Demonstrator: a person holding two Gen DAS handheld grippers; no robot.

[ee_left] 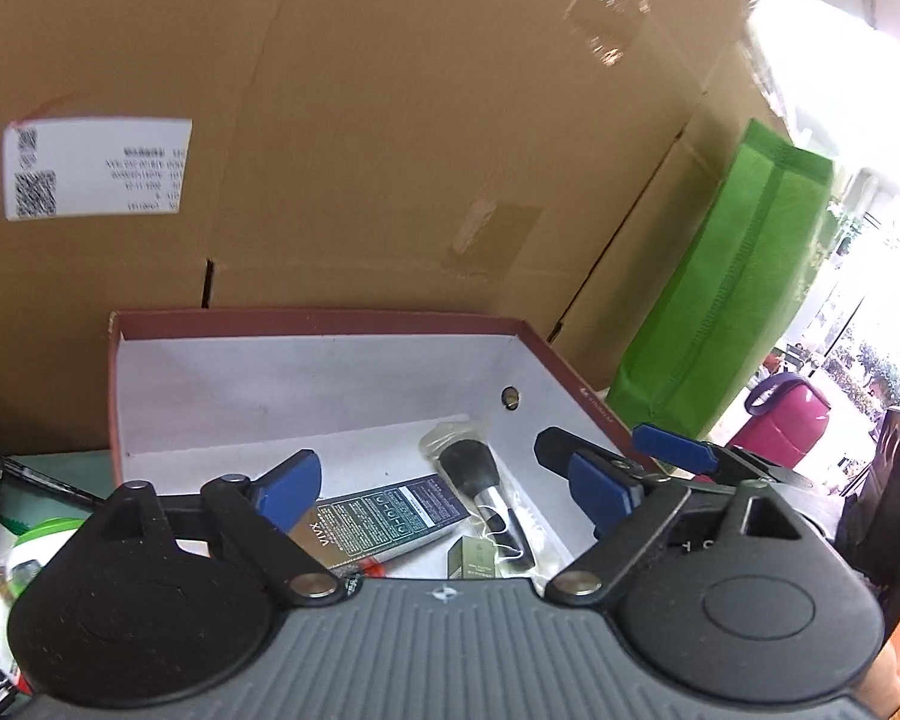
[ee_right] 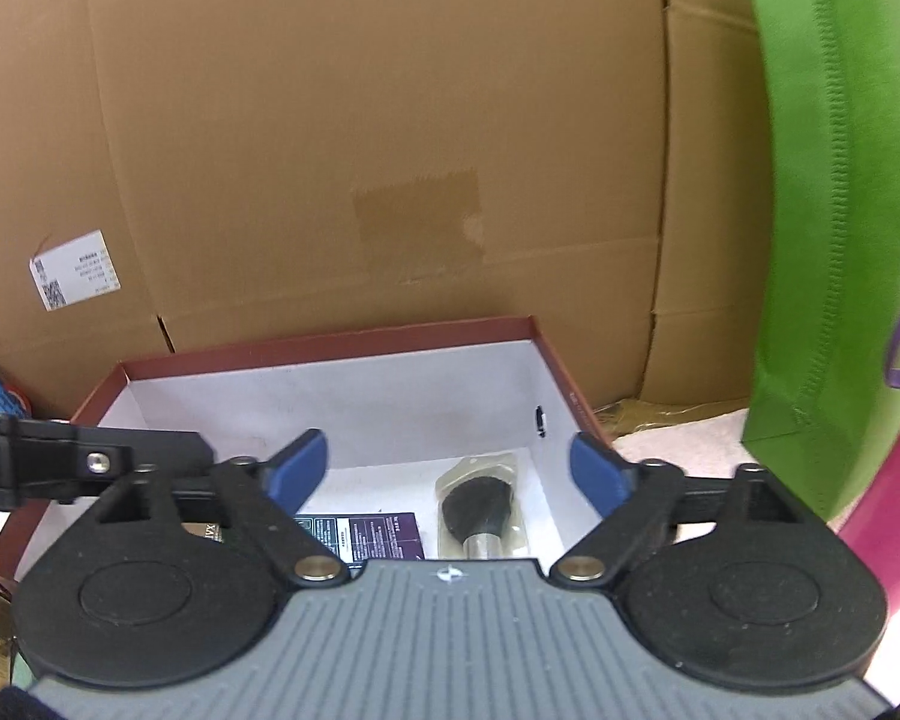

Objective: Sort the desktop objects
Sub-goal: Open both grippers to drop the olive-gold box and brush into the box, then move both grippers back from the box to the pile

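- Over the open red box, both the left gripper and the right gripper hover with fingers spread wide, holding nothing.
- Inside lie a wrapped makeup brush, a dark carton and a small olive box; sorting looks under way.
- Next likely calls for fetching another item off the counter at left.
- Behind stand a cardboard wall, a green bag and a bright window.

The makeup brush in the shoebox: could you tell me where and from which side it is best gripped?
Grip the makeup brush at its silver ferrule, coming from above with the claw across it. It lies flat in a clear sleeve; the ferrule looks rigid and narrow, while the bristles would probably squash.
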